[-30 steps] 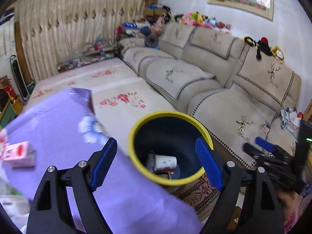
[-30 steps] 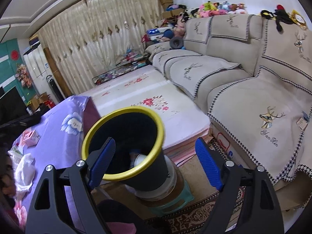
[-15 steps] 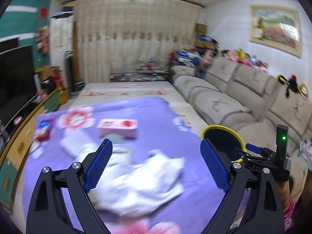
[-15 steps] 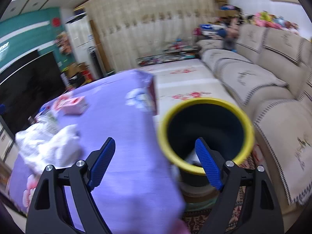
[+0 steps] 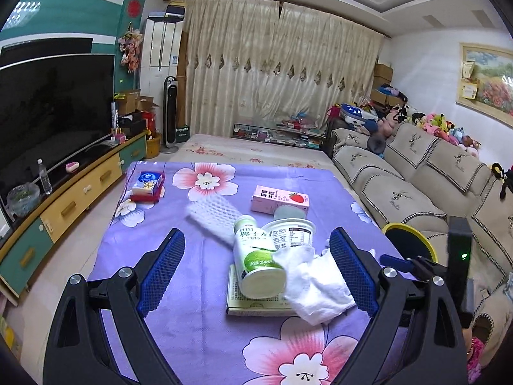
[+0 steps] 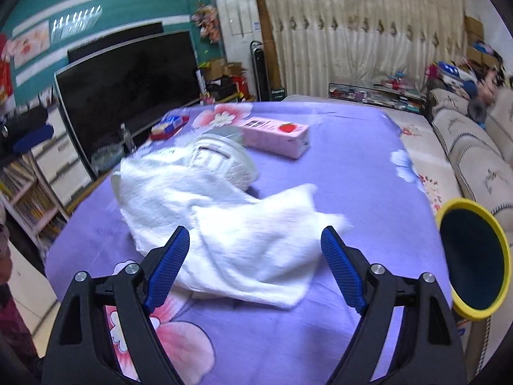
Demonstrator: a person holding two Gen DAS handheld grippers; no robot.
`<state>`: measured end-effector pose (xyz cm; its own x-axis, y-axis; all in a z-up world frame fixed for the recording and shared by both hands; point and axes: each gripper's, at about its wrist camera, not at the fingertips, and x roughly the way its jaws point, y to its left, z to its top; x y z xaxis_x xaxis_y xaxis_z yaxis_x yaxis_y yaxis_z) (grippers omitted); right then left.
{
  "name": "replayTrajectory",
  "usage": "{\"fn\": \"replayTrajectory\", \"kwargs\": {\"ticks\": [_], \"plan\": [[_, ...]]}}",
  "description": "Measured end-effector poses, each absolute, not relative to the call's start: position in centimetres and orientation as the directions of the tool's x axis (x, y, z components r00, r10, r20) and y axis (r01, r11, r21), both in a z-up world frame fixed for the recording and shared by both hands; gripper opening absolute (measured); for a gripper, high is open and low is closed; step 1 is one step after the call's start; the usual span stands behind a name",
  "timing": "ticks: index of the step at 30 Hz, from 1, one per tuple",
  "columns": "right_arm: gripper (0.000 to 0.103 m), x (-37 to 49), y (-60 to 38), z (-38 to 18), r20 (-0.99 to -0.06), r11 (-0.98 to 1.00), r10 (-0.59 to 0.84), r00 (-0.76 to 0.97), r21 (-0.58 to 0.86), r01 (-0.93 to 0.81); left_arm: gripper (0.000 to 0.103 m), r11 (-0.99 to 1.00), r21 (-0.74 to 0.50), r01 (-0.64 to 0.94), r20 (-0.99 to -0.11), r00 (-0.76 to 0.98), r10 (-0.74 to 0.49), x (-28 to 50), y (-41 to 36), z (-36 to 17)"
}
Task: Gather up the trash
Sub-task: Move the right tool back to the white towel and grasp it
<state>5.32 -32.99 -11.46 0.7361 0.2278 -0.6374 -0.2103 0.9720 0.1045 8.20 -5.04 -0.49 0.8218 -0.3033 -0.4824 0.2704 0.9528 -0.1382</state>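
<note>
Trash lies scattered on the purple flowered tablecloth (image 5: 198, 292). A white crumpled tissue (image 5: 315, 284) sits near the right side of the table, and in the right wrist view the tissue (image 6: 231, 224) spreads directly ahead of the right gripper (image 6: 255, 268), its near edge reaching between the two blue pads. The right gripper is spread wide and holds nothing. The left gripper (image 5: 256, 272) is likewise wide apart and empty, hovering over the near part of the table. Between its pads, a little farther off, a green-and-white bottle (image 5: 256, 256) lies on its side on top of a flat booklet (image 5: 253, 304). Just right of the bottle lies a white tub (image 5: 293, 234), partly touching the tissue. Beyond them a pink carton (image 5: 280, 200) with a strawberry picture lies flat, and left of it a white foam net (image 5: 213, 213). At the far left of the table rests a red-and-blue box (image 5: 147, 186). The yellow-rimmed bin (image 6: 474, 256) stands off the right edge of the table, beside the sofa (image 5: 413, 189), well apart from the tissue.
</note>
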Motion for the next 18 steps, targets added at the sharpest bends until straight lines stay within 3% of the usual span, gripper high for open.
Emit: {"fn": "replayTrajectory", "kwargs": {"ticks": [7, 18], "plan": [[0.079, 7.8, -31.9, -13.3, -0.690, 0.978, 0.203, 0.695, 0.105, -0.181, 0.090, 0.950, -0.152, 0.272, -0.499, 0.809, -0.311, 8.8, -4.9, -1.5], [0.047, 8.0, -31.9, -14.2, -0.716, 0.968, 0.244, 0.654, 0.133, -0.214, 0.090, 0.948, -0.159, 0.275, -0.514, 0.797, -0.317, 9.4, -5.5, -2.3]]}}
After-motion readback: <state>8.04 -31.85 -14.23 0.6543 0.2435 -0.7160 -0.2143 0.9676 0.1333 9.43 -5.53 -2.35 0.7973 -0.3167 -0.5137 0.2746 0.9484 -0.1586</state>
